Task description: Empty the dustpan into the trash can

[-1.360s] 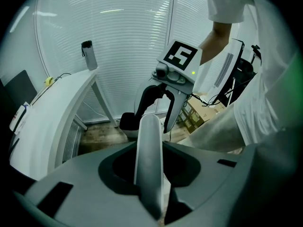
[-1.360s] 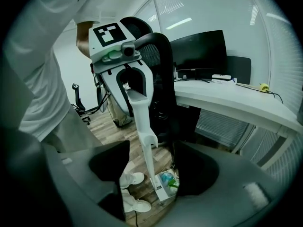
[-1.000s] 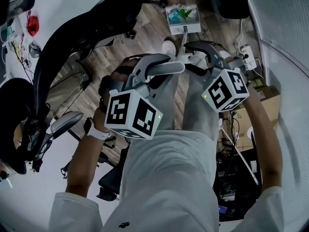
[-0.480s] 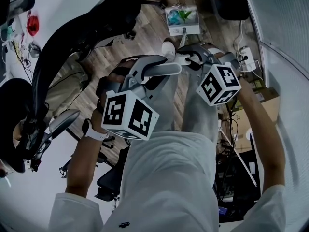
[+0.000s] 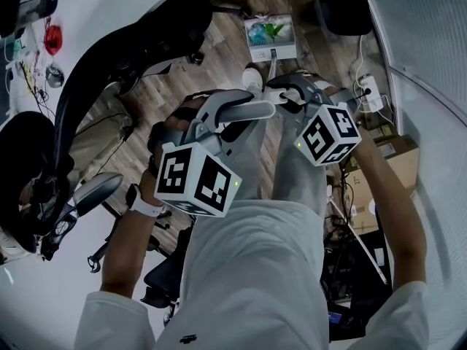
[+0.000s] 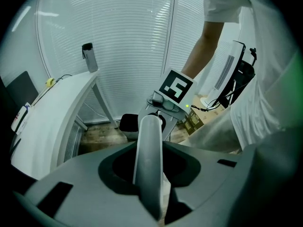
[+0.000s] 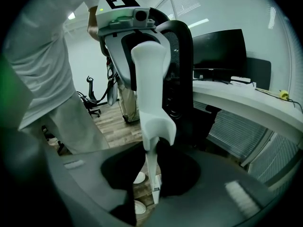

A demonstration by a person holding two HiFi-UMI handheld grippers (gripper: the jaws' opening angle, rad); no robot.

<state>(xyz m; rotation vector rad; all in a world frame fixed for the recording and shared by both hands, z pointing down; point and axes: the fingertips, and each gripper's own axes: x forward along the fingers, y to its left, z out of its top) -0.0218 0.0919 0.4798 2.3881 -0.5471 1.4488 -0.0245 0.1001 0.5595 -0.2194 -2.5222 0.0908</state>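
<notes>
Far down by the floor, the dustpan (image 5: 271, 36) is left of the black bin (image 5: 343, 9), with green bits inside. The left gripper (image 6: 150, 188) and right gripper (image 7: 151, 174) each pinch its long handle (image 5: 248, 110).

In the head view, marker cubes (image 5: 197, 177) are covering the jaws of the left gripper (image 5: 219, 119) and the right gripper (image 5: 286, 92). Green and blue bits (image 5: 270, 29) in the pale square plastic dustpan (image 5: 281, 52) are looking too small to name. In the right gripper view, the jaws are hiding the lower end of the long pale grey plastic handle (image 7: 150, 103).
</notes>
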